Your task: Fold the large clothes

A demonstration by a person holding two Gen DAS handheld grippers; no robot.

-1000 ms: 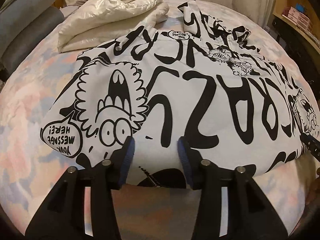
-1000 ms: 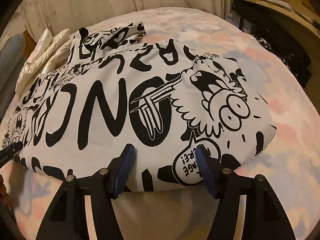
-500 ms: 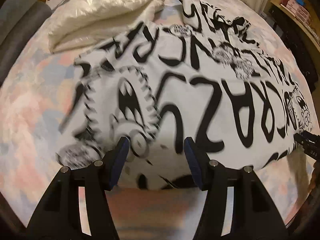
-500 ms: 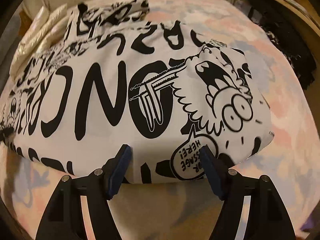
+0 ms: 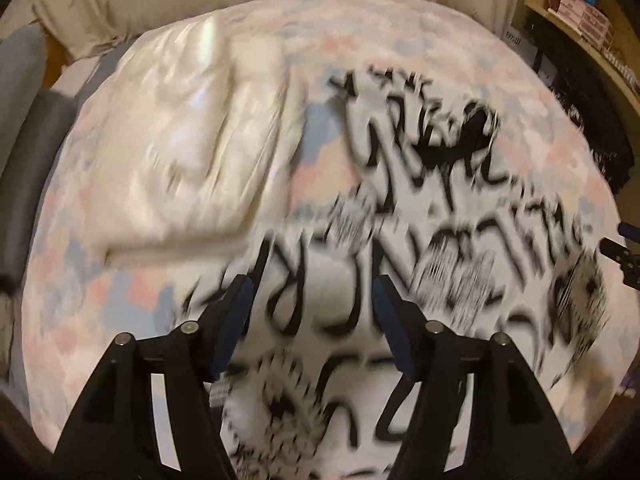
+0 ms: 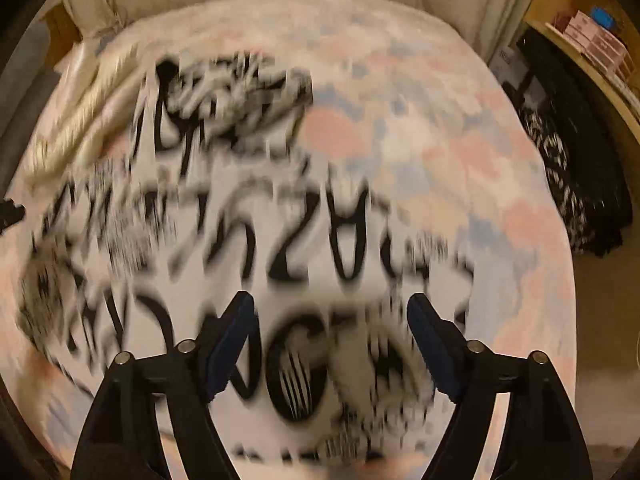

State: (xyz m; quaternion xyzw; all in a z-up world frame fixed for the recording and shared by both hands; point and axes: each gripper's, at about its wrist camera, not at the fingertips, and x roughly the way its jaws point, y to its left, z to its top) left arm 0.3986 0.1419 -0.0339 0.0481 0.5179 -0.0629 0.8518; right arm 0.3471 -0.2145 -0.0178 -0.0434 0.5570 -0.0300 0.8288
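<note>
A large white garment with black cartoon lettering lies spread on the pastel bed; it also shows in the right wrist view. Both views are blurred by motion. My left gripper is open and empty above the garment's near left part. My right gripper is open and empty above its near right part. The tip of the right gripper shows at the right edge of the left wrist view.
A cream puffy jacket lies folded at the bed's back left. The pastel bedspread is bare at the back right. Dark clothes hang by a shelf on the right. A grey chair stands at the left.
Both grippers have moved forward over the garment, away from its near edge, and stay open. The views now look further up the bed and are motion-blurred.
</note>
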